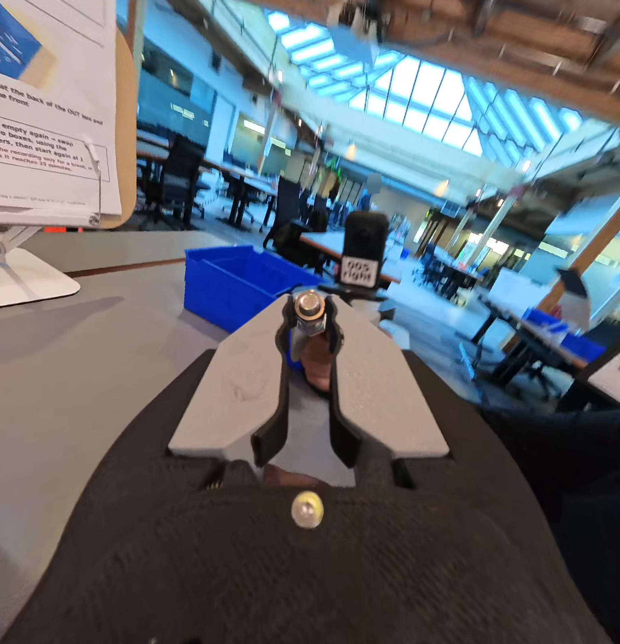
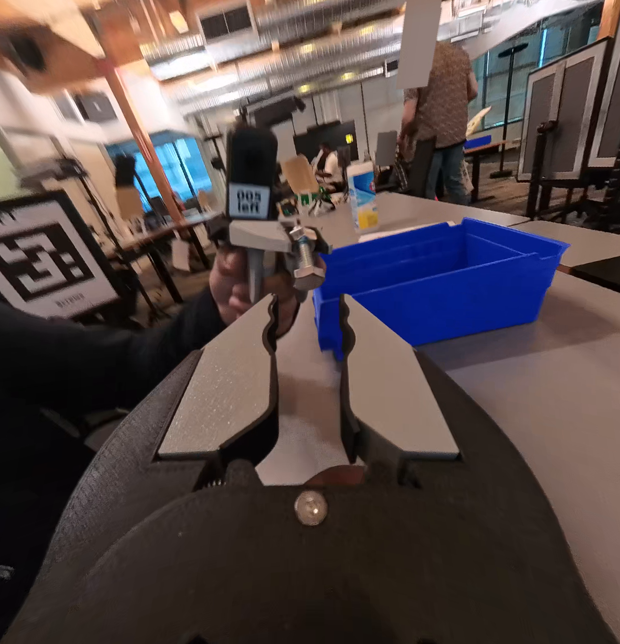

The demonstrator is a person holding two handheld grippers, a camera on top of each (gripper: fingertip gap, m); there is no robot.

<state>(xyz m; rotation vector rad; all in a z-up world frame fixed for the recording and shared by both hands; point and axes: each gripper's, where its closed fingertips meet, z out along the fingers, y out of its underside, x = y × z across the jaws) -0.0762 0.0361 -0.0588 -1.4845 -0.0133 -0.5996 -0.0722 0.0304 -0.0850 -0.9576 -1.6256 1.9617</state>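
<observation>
Your left tongs (image 1: pixel 308 313) are clenched on a steel bolt (image 1: pixel 309 306) that carries a washer and a nut; in the right wrist view the same bolt (image 2: pixel 303 254) hangs head down from their tips, lifted clear of the desk (image 2: pixel 545 400) and just beside the near corner of the blue bin (image 2: pixel 441 296). Your right tongs (image 2: pixel 308 306) are released and hold nothing, their tips a little below the bolt head and apart from it.

The step in hand looks like work on the bolt between the two tools. To do it well, I judge you should keep the left grip firm on the threaded part, hold the shank steady, and bring the right tongs squarely onto the hexagonal head before you close them, so it does not slip or twist out.

As for writing: each tool's camera carries a small white sticker with printed characters, a printed sheet (image 1: pixel 47 115) stands on a stand at your left, a square black-and-white marker board (image 2: pixel 40 261) stands behind, and a white canister (image 2: pixel 362 198) bears a coloured label
</observation>
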